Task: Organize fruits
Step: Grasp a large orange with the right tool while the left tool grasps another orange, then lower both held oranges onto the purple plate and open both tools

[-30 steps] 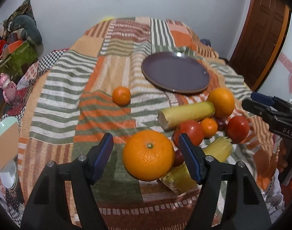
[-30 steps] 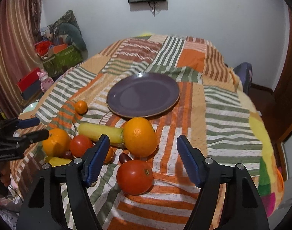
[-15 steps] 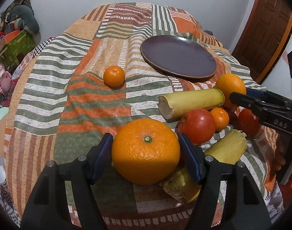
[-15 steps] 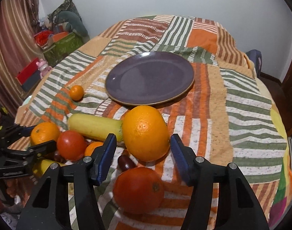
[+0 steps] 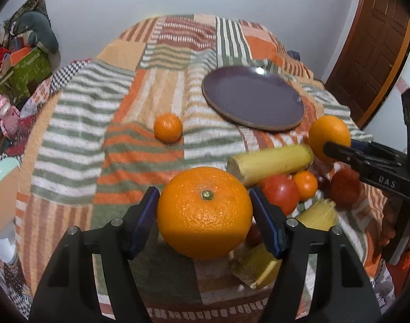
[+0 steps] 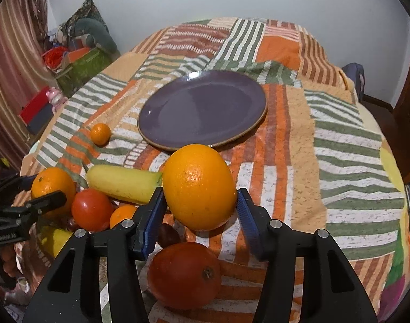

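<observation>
A large round orange (image 5: 205, 212) sits between my left gripper's (image 5: 203, 192) blue pads, which touch both its sides. My right gripper (image 6: 200, 191) is closing on an oval orange (image 6: 199, 185), and its pads meet the fruit's flanks. A purple plate (image 6: 202, 110) lies bare on the striped cloth beyond. Between the two oranges lie a banana piece (image 6: 121, 183), a tomato (image 6: 90, 208) and a small orange (image 6: 123, 215). A small mandarin (image 5: 168, 127) sits alone left of the plate. Each view shows the other gripper at its edge.
A reddish fruit (image 6: 183, 274) lies right under my right gripper, with a dark small fruit (image 6: 167, 235) beside it. Yellow corn pieces (image 5: 316, 212) lie by the left gripper. The striped cloth (image 6: 347, 161) drops off at its edges. Boxes and toys (image 6: 78, 64) stand at far left.
Both grippers have moved in over their oranges, which now fill the gaps between the pads. The right jaws have narrowed markedly onto the oval orange. The left jaws narrowed slightly.
</observation>
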`<state>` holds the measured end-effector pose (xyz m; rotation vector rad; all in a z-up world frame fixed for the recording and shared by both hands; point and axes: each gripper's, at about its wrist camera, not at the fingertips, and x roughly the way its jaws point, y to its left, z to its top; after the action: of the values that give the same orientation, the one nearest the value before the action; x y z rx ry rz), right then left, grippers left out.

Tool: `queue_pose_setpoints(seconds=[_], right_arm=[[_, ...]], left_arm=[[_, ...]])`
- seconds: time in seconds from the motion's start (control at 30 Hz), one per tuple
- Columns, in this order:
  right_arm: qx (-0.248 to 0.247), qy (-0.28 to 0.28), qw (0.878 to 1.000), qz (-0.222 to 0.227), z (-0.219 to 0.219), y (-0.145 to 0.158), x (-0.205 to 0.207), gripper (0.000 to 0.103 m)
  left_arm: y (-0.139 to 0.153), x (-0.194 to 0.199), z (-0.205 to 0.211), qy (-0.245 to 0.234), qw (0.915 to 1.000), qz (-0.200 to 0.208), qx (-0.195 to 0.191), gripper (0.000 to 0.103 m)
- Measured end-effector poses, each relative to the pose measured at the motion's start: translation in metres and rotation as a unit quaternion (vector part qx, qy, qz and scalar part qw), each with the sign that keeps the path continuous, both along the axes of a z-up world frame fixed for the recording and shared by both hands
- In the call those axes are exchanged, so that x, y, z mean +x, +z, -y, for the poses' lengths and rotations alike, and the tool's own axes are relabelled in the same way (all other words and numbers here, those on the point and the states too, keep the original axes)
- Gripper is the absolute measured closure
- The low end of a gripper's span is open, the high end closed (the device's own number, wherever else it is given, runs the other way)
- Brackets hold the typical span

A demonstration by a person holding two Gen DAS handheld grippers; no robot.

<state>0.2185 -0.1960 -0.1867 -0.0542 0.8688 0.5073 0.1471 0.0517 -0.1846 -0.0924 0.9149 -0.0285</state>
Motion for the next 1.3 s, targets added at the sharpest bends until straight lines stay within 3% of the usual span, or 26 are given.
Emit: queue_pose_setpoints(seconds=[0.27, 0.67, 0.93, 1.3], right_arm=[[0.018, -0.006, 0.999, 0.051, 0.007, 0.04, 0.001, 0.053], [0.029, -0.015, 0.993, 0.11, 0.014, 0.077, 0.025, 0.053], [0.033, -0.012, 0.992, 0.118, 0.007, 0.076, 0.051, 0.053], [0.017, 0.0, 0.995, 0.102, -0.012, 0.052, 0.101, 0.053]], left_arm=[[0.046, 0.016, 0.006, -0.01, 0.9982, 0.057, 0.015, 0.035], [0.084, 0.072, 0.024, -0.035, 0.9946, 0.097, 0.008, 0.035], [0.082, 0.122, 0.034, -0.042, 0.9947, 0.094, 0.004, 0.035], [0.052, 0.189, 0.039, -0.042, 0.9974, 0.058, 0.006, 0.035]])
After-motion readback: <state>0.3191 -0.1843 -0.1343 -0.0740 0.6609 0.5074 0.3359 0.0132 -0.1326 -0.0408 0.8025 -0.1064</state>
